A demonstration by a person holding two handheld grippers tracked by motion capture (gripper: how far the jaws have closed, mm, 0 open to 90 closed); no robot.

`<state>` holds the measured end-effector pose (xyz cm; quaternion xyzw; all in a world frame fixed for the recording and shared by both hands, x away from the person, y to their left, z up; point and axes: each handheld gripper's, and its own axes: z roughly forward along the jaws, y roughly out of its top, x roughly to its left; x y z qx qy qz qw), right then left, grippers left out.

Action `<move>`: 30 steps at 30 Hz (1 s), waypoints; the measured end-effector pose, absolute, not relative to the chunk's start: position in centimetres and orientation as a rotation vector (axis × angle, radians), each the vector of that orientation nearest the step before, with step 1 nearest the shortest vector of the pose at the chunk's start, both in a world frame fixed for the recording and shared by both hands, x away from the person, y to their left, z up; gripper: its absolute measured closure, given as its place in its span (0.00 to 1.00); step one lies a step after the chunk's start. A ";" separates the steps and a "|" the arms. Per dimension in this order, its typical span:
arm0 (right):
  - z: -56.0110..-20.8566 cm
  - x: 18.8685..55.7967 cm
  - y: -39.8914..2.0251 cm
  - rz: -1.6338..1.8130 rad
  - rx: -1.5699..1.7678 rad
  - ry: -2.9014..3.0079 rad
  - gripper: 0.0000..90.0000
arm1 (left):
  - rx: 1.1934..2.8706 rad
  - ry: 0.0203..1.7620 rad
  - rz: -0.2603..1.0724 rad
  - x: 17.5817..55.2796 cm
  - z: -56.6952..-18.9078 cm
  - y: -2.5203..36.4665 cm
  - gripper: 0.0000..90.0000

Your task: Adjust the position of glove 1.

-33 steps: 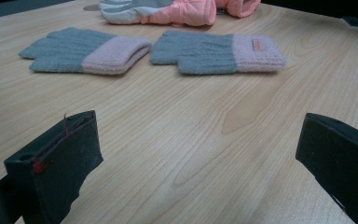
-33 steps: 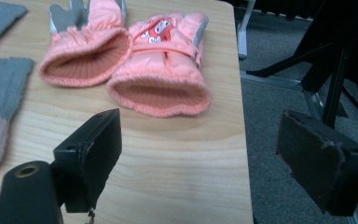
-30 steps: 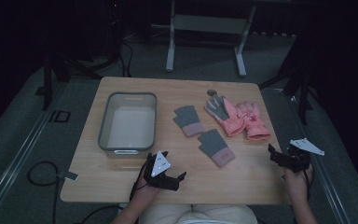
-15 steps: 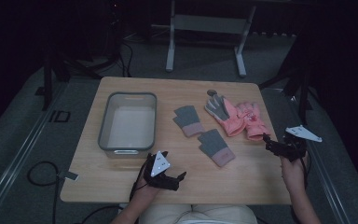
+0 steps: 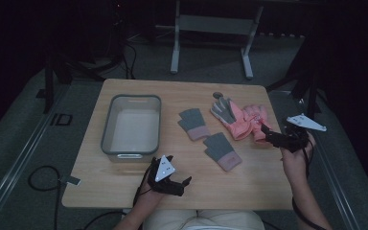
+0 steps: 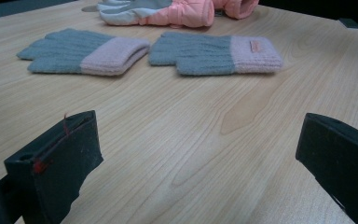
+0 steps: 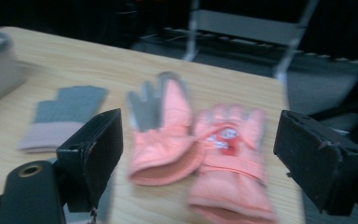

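Observation:
A pair of pink ski gloves lies at the table's right, palm-up glove beside the printed one. Two grey knit gloves with pink cuffs lie mid-table, one farther and one nearer. My right gripper is open just right of the pink gloves' cuffs, and its view is blurred, with both cuffs between the spread jaws. My left gripper rests open near the front edge, holding nothing. Its jaws face the two knit gloves across bare wood.
A grey rectangular bin stands at the table's left with nothing in it. A small round dark object lies behind the pink gloves. A metal stand is on the floor beyond the wooden table.
My right gripper has moved away from the front right edge, forward and left, up to the pink gloves' cuffs. The left gripper and the gloves have not moved.

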<state>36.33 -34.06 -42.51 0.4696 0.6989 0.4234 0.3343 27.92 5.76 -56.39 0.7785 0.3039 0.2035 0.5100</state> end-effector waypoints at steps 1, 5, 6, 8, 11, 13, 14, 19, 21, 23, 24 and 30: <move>-42.4 36.4 -33.8 1.105 1.206 1.835 0.16 | 1.874 0.732 0.490 27.9 -56.4 5.8 0.00; -42.1 36.7 -32.8 1.120 1.177 1.830 0.12 | 1.873 0.734 0.486 27.9 -56.4 5.8 0.00; -42.0 36.8 -32.6 1.124 1.172 1.820 0.12 | 1.873 0.733 0.486 27.9 -56.4 5.8 0.00; -41.8 36.9 -32.2 1.148 1.178 1.827 0.12 | 1.873 0.732 0.489 27.9 -56.4 5.8 0.00; -41.5 37.3 -31.7 1.139 1.167 1.819 0.12 | 1.875 0.732 0.490 27.9 -56.4 5.8 0.00; -41.3 37.6 -31.2 1.148 1.160 1.835 0.12 | 1.877 0.730 0.490 27.9 -56.4 5.7 0.00; -41.2 37.7 -31.0 1.143 1.153 1.835 0.12 | 1.876 0.730 0.491 27.9 -56.4 5.7 0.00; -41.0 38.6 -29.9 1.145 1.155 1.860 0.14 | 1.877 0.730 0.492 27.9 -56.4 5.7 0.00; -40.9 38.8 -29.6 1.149 1.150 1.867 0.14 | 1.876 0.729 0.492 27.9 -56.4 5.8 0.00; -40.9 39.2 -28.8 1.146 1.119 1.894 0.13 | 1.877 0.729 0.490 27.9 -56.4 5.7 0.00; -40.9 39.5 -28.4 1.145 1.123 1.908 0.13 | 1.878 0.728 0.489 27.9 -56.4 5.7 0.00; -41.4 40.9 -26.4 1.115 1.127 1.940 0.17 | 1.880 0.723 0.488 27.9 -56.4 5.8 0.00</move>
